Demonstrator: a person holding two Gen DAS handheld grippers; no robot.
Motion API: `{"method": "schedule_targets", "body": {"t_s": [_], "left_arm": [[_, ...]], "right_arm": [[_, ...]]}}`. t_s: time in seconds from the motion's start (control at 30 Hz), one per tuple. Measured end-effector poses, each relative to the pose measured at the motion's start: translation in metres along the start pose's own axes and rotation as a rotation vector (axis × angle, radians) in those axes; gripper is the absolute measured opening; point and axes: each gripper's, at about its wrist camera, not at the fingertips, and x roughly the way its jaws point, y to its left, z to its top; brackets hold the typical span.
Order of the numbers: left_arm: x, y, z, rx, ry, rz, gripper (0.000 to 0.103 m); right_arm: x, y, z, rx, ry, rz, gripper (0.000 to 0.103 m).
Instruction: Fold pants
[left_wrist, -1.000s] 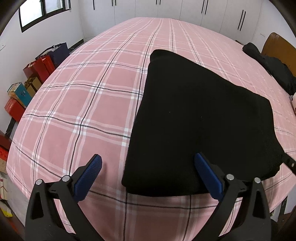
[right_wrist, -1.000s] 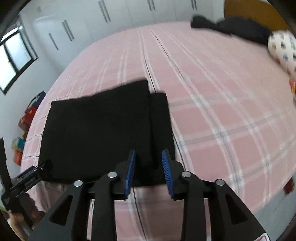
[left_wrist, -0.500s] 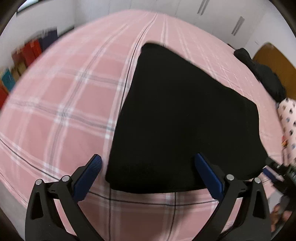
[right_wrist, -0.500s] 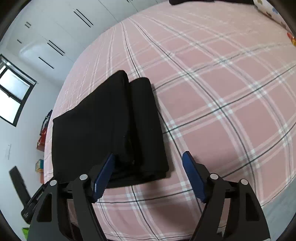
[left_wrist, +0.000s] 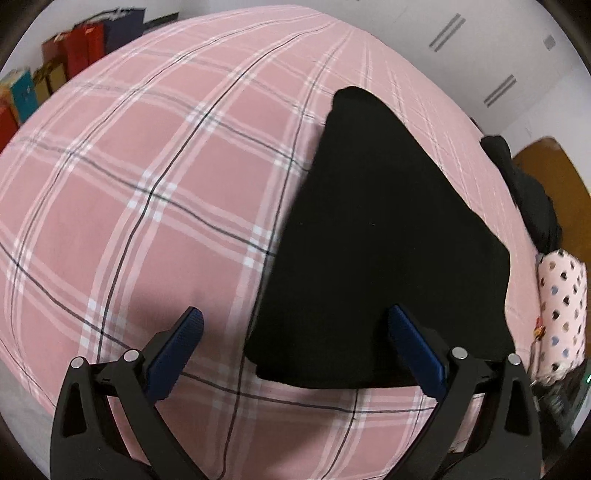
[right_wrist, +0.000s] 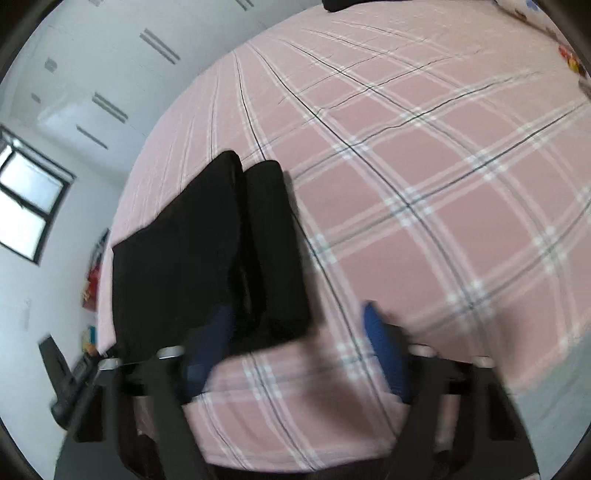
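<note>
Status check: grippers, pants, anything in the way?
Left gripper open, empty. Right gripper jaws just closing, apart around near corner of folded black pants. Nothing on pants.

A home bedroom: a bed (left_wrist: 147, 206) in a pink plaid sheet, white wardrobe doors (right_wrist: 110, 74), a window (right_wrist: 26, 206).

Left tool (left_wrist: 295, 332) angled downward, jaws spread wide; right tool (right_wrist: 299, 332) likewise tilted down, jaws apart, just been closing.

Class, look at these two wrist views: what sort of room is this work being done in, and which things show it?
Most likely a bedroom: a bed under a pink plaid sheet, a wooden headboard, and white wardrobe doors along the wall. Black folded pants lie on the bed.
</note>
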Motion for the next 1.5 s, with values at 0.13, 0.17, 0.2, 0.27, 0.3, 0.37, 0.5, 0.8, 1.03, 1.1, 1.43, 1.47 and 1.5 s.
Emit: {"method": "schedule_targets", "body": {"t_s": [0.13,0.17,0.2,0.27,0.3,0.37,0.5,0.8,1.03,1.1,1.43,1.47,1.5], "left_arm": [[-0.001,-0.01,-0.005,0.052,-0.015,0.044,0.098],[-0.001,-0.012,-0.007,0.068,-0.017,0.048,0.098],[-0.002,-0.017,-0.008,0.092,-0.024,0.058,0.098],[0.0,-0.023,-0.008,0.124,-0.035,0.077,0.098],[0.0,-0.026,-0.009,0.137,-0.035,0.082,0.098],[0.003,-0.03,-0.011,0.16,-0.028,0.091,0.098],[0.006,-0.036,-0.009,0.195,-0.033,0.114,0.098],[0.005,-0.028,-0.013,0.209,-0.025,0.132,0.098],[0.008,-0.034,-0.011,0.205,-0.022,0.131,0.098],[0.009,-0.035,-0.009,0.208,-0.022,0.132,0.098],[0.0,-0.023,-0.002,0.151,-0.003,-0.072,0.098],[0.004,-0.021,0.0,0.137,0.019,-0.094,0.098],[0.009,-0.018,0.002,0.124,0.041,-0.096,0.098]], "right_arm": [[0.017,0.026,-0.003,-0.244,0.112,-0.133,0.04],[0.019,0.033,-0.005,-0.31,0.109,-0.163,0.04],[0.02,0.044,-0.007,-0.391,0.086,-0.216,0.04],[0.027,0.063,-0.011,-0.54,0.057,-0.302,0.042],[0.034,0.069,-0.013,-0.592,0.065,-0.323,0.043],[0.05,0.079,-0.019,-0.692,0.092,-0.368,0.043],[0.04,0.078,-0.018,-0.69,0.034,-0.297,0.011],[0.029,0.044,-0.021,-0.499,0.056,-0.213,0.022],[-0.019,0.034,-0.01,-0.271,-0.027,-0.091,0.074],[-0.022,0.033,-0.001,-0.22,-0.03,-0.059,0.076],[0.029,0.057,0.026,-0.181,0.074,-0.06,0.084],[0.038,0.054,0.026,-0.171,0.097,-0.06,0.085],[0.043,0.051,0.026,-0.159,0.113,-0.044,0.085]]}}
